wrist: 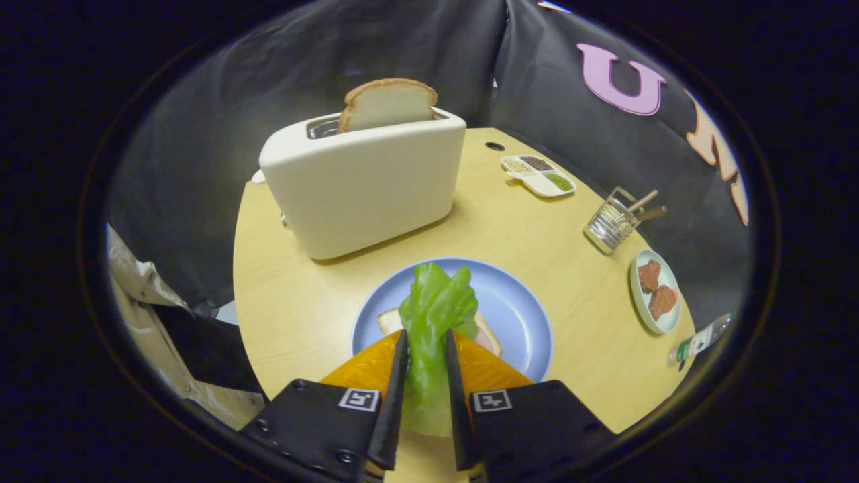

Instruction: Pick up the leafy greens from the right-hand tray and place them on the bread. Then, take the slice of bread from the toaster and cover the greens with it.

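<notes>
The fingers [427,349] are clenched on the leafy greens [433,315], one finger pressing on each side, and the leaf stands up between them over the blue plate [517,302]. Under it a slice of bread [390,320] lies on the plate. Beyond the plate, on the bench [530,228], the white toaster [362,181] holds another bread slice [387,104] upright in its slot.

Gripper [427,349] at bottom centre clamping leafy greens [434,315] over bread [390,320] on blue plate [517,308], toaster [362,181] with bread slice [387,104] upper centre
</notes>
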`<state>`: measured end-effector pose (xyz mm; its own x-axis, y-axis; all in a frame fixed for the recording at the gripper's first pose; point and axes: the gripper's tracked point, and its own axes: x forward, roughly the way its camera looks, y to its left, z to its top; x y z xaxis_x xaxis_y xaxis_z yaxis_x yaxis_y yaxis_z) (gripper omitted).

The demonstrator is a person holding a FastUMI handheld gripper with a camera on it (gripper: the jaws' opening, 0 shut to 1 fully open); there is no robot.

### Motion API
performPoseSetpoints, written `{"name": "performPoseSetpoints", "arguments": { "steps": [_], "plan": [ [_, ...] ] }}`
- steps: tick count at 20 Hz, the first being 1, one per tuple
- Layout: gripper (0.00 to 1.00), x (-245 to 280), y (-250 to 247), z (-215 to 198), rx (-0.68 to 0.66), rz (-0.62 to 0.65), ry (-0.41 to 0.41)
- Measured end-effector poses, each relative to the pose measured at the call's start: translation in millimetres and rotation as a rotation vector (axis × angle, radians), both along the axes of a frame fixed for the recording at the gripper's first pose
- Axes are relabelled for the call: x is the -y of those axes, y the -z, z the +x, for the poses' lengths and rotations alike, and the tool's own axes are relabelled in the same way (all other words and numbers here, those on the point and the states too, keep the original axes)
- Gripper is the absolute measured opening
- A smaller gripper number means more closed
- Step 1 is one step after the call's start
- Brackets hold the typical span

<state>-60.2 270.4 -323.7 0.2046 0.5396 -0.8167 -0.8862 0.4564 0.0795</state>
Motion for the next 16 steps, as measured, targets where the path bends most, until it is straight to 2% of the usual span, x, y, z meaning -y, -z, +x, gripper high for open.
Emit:
{"name": "performPoseSetpoints", "arguments": {
  "steps": [2, 10, 16],
  "plan": [
    [0.44, -1.6, 1.2, 0.5, -0.002, 0.000, 0.007],
    [0.99, -6.9, -10.7, 4.0, 0.020, 0.022, 0.025],
    [1.00, -17.3, -41.0, 20.2, 0.052, 0.063, 0.090]
  ]
}}
